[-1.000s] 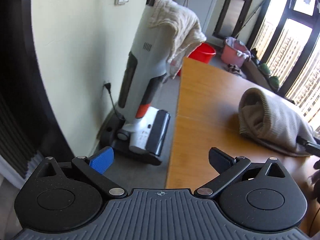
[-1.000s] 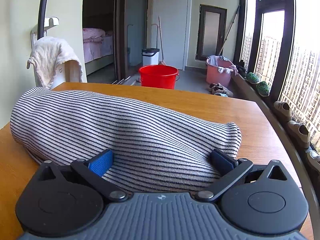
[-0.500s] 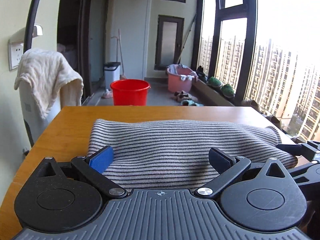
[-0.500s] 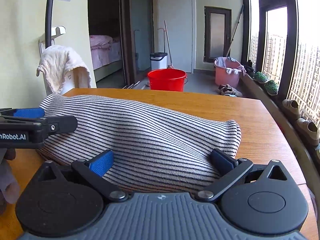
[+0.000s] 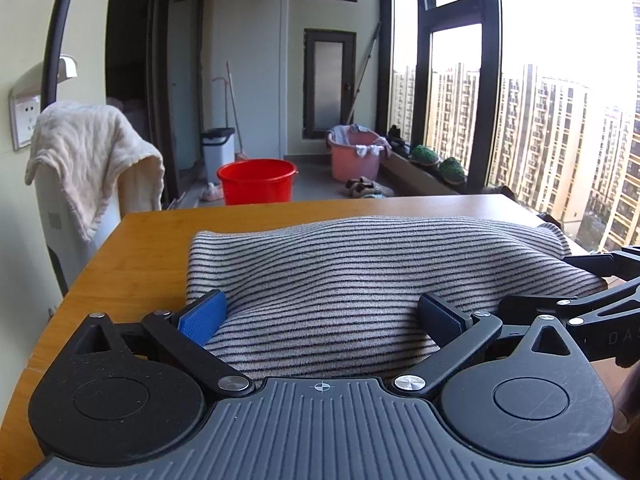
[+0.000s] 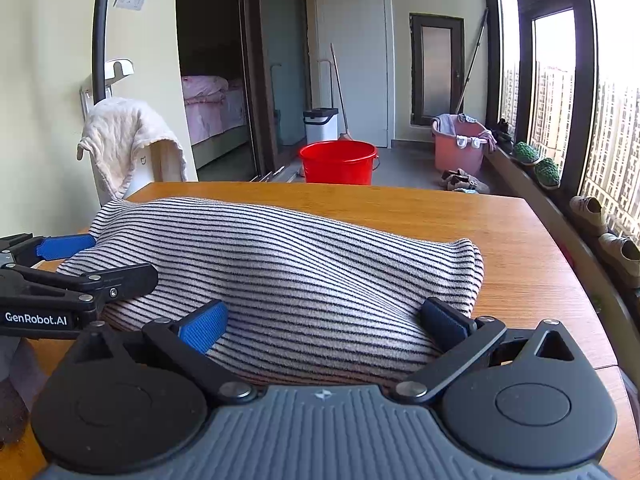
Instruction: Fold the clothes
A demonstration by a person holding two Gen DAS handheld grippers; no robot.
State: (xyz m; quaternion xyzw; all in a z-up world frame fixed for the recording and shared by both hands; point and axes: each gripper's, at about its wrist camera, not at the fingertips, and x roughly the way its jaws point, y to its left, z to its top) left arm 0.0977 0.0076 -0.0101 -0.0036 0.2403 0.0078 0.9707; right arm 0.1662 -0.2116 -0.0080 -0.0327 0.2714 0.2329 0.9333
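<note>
A folded grey garment with thin black stripes [image 5: 360,272] lies in a thick bundle on the wooden table [image 5: 140,256]. My left gripper [image 5: 320,316] is open, its blue pads astride the bundle's near edge toward its left end. In the right wrist view the same garment [image 6: 300,256] fills the middle, and my right gripper [image 6: 324,324] is open around the near edge toward the right end. Each gripper shows in the other's view: the right gripper [image 5: 580,284] at the far right, the left gripper [image 6: 96,262] at the far left. Neither pinches cloth.
A cream towel [image 5: 92,152] hangs over a white appliance by the table's left edge. On the floor beyond stand a red bucket [image 6: 338,162] and a pink basin [image 6: 460,148]. Shoes [image 6: 588,210] line the window ledge on the right. Bare tabletop lies behind the garment.
My left gripper swung from facing the wall and the appliance to facing the garment, then closed in on its near edge. The right gripper barely moved. Both stayed open.
</note>
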